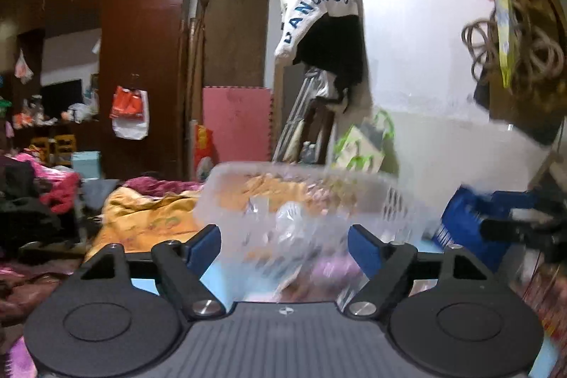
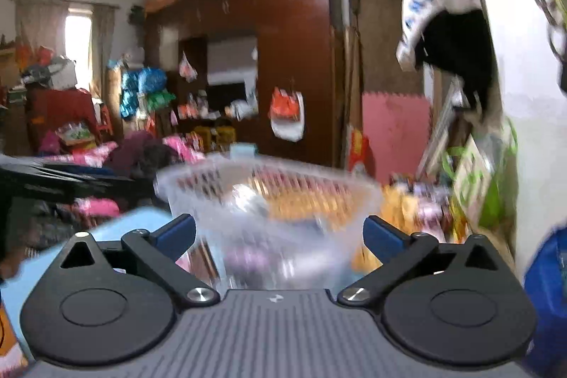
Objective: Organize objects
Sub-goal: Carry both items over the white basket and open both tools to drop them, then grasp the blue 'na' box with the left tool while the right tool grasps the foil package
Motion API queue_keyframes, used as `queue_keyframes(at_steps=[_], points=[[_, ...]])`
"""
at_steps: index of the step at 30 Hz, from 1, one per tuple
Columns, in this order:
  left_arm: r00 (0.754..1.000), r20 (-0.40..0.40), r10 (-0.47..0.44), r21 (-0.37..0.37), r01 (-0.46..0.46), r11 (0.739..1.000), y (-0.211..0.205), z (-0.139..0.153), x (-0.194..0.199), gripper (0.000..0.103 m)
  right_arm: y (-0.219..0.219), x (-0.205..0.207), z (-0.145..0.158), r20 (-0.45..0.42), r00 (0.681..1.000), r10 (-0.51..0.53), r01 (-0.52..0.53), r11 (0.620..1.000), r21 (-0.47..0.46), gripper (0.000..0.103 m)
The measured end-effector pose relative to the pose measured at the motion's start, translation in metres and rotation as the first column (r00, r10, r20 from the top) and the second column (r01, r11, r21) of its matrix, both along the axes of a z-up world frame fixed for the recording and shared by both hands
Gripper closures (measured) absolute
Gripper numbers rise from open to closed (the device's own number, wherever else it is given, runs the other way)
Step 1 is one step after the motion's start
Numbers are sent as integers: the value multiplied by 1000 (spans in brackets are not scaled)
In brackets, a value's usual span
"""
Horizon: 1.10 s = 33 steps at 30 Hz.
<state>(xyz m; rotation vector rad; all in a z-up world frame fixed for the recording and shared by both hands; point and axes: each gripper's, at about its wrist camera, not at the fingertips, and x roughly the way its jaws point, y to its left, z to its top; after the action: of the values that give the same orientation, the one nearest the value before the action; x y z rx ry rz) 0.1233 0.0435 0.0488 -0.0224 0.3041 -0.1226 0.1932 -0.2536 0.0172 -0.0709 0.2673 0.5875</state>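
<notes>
A clear plastic basket point(image 1: 294, 197) with slotted walls stands just ahead of both grippers on a light blue surface point(image 1: 212, 271). It is blurred, and pale, unclear items lie inside it. My left gripper point(image 1: 283, 245) is open wide; the basket's near side lies between its blue pads, which do not press on it. In the right wrist view the same basket point(image 2: 269, 201) fills the gap of my right gripper point(image 2: 280, 232). That gripper is also open wide, with its pads off the walls.
Behind the basket lies a bed with an orange quilt point(image 1: 149, 218) and piled clothes. A brown wardrobe point(image 1: 141, 59) and a pink foam mat point(image 1: 237, 123) stand at the back. A white cloth point(image 1: 319, 6) and bags hang at the right, and a blue bag point(image 2: 545, 289) is close by.
</notes>
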Motion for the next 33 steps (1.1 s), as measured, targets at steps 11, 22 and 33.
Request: queue_keyframes(at_steps=[11,22,33], points=[[981,-150,125,11,-124,992,51,-59,-22,21,-4,28,-64,-231,973,-23,13,999,-45,40],[981,-180,77,38,-71,997,38,-66,-17,21,-4,38,-78,-279,959,-42,38,999,-20,36],[970,-242,33,63,-19,998,19,-74,-6,20,4,32,-76,-242,966,-89,72,994,-81,37]])
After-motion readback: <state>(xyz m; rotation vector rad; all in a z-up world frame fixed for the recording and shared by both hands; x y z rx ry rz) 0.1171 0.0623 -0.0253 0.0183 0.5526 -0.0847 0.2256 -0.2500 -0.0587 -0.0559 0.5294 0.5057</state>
